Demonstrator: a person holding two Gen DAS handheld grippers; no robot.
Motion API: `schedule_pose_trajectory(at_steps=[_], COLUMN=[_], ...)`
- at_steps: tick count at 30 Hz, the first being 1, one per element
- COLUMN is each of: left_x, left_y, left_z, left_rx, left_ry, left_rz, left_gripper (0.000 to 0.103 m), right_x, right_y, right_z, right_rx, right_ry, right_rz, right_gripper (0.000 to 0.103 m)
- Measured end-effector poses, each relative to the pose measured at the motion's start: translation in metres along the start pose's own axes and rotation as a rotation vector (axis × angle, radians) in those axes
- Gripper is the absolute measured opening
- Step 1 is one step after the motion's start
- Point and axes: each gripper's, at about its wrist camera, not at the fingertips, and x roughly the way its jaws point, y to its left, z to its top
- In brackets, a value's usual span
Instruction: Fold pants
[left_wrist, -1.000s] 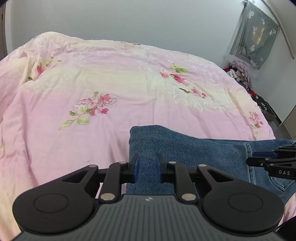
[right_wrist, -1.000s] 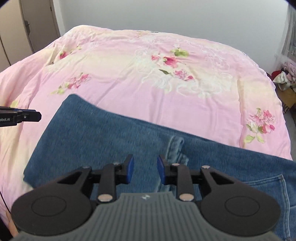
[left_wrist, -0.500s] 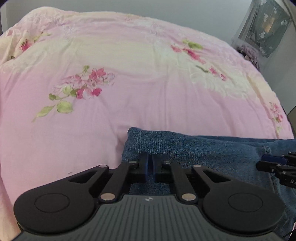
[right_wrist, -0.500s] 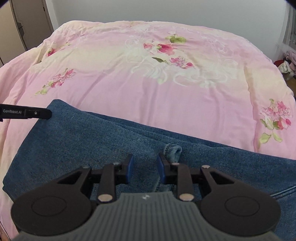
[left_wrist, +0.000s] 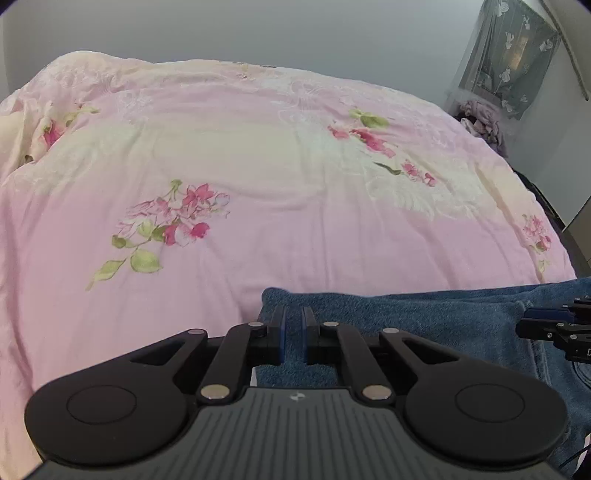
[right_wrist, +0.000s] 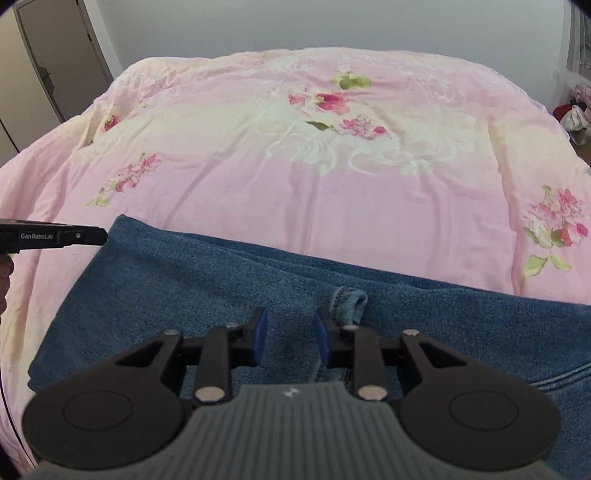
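Pinching jeans (left_wrist: 424, 321) corner, left tongs (left_wrist: 293, 332) just closed. Right tongs (right_wrist: 290, 334) apart above jeans. Only right view shows belt loop (right_wrist: 351, 301) just ahead, door (right_wrist: 55, 55) far left.

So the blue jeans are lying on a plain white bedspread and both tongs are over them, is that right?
Not quite: the bedspread is pink with flower prints, not plain white, as the right wrist view shows. The blue jeans do lie on it, with the left tongs and right tongs over them.
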Motion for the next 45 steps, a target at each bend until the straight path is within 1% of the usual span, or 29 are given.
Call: schedule_pose_trajectory(at_steps=[1, 2, 3, 5, 7, 9, 10, 12, 14, 16, 18, 19, 20, 22, 23, 25, 27, 29, 32, 34, 37, 38, 42, 45], left_x=[0.006, 0.014, 0.023, 0.04, 0.055, 0.061, 0.062, 0.056, 0.04, 0.021, 0.003, -0.006, -0.015, -0.032, -0.038, -0.05, -0.058, -0.063, -0.061, -0.056, -0.045, -0.041, -0.022, -0.009], left_y=[0.0, 0.001, 0.002, 0.008, 0.012, 0.002, -0.007, -0.018, -0.019, -0.021, -0.033, -0.042, -0.053, -0.074, -0.086, -0.111, -0.136, -0.159, -0.187, -0.2, -0.218, -0.223, -0.236, -0.239], left_z=[0.004, 0.008, 0.009, 0.01, 0.009, 0.01, 0.011, 0.012, 0.012, 0.01, 0.005, 0.002, -0.002, -0.01, -0.014, -0.023, -0.033, -0.044, -0.056, -0.063, -0.071, -0.074, -0.085, -0.092], left_rx=[-0.009, -0.02, -0.03, -0.045, -0.075, -0.029, 0.015, 0.066, 0.045, 0.013, 0.024, 0.036, 0.047, 0.056, 0.064, 0.082, 0.096, 0.111, 0.119, 0.108, 0.115, 0.12, 0.119, 0.12], left_ry=[0.005, 0.022, 0.035, 0.047, 0.08, 0.09, 0.092, 0.083, 0.038, -0.001, -0.023, -0.024, -0.026, -0.031, -0.029, -0.041, -0.045, -0.045, -0.041, -0.023, 0.006, 0.016, 0.074, 0.12], left_rz=[-0.001, 0.0, 0.01, 0.043, 0.065, 0.113, 0.149, 0.191, 0.186, 0.186, 0.185, 0.181, 0.163, 0.094, 0.06, 0.003, -0.038, -0.075, -0.105, -0.143, -0.159, -0.165, -0.169, -0.155], left_gripper=[0.007, 0.007, 0.007, 0.009, 0.01, 0.009, 0.009, 0.009, 0.01, 0.01, 0.01, 0.01, 0.01, 0.01, 0.01, 0.01, 0.01, 0.01, 0.01, 0.01, 0.01, 0.01, 0.01, 0.01], right_x=[-0.001, 0.002, 0.008, 0.019, 0.026, 0.028, 0.028, 0.021, 0.004, -0.019, -0.045, -0.058, -0.071, -0.1, -0.114, -0.141, -0.167, -0.19, -0.215, -0.224, -0.226, -0.225, -0.206, -0.19], right_y=[0.002, 0.003, 0.002, -0.005, -0.009, -0.008, -0.006, -0.007, -0.015, -0.028, -0.043, -0.051, -0.06, -0.076, -0.083, -0.1, -0.12, -0.142, -0.174, -0.194, -0.22, -0.226, -0.249, -0.26], right_z=[0.003, 0.005, 0.006, 0.006, 0.005, 0.003, 0.004, 0.007, 0.008, 0.003, -0.008, -0.015, -0.023, -0.04, -0.048, -0.064, -0.081, -0.099, -0.125, -0.14, -0.157, -0.161, -0.171, -0.175], right_rx=[-0.016, -0.03, -0.028, -0.006, 0.0, -0.013, -0.027, -0.021, 0.027, 0.073, 0.113, 0.138, 0.164, 0.206, 0.223, 0.269, 0.337, 0.422, 0.541, 0.613, 0.717, 0.733, 0.81, 0.831], right_ry=[-0.011, -0.009, 0.007, 0.028, 0.039, 0.04, 0.042, 0.042, 0.036, 0.019, 0.005, 0.004, 0.001, -0.014, -0.023, -0.043, -0.062, -0.088, -0.101, -0.11, -0.124, -0.125, -0.121, -0.117], right_rz=[-0.03, -0.059, -0.069, -0.068, -0.061, -0.064, -0.069, -0.06, -0.038, -0.038, -0.056, -0.072, -0.09, -0.125, -0.147, -0.19, -0.223, -0.25, -0.29, -0.305, -0.287, -0.28, -0.205, -0.19], right_gripper=[0.025, 0.025, 0.025, 0.024, 0.024, 0.024, 0.024, 0.024, 0.025, 0.04, 0.042, 0.043, 0.043, 0.051, 0.053, 0.062, 0.065, 0.065, 0.068, 0.069, 0.07, 0.07, 0.07, 0.07])
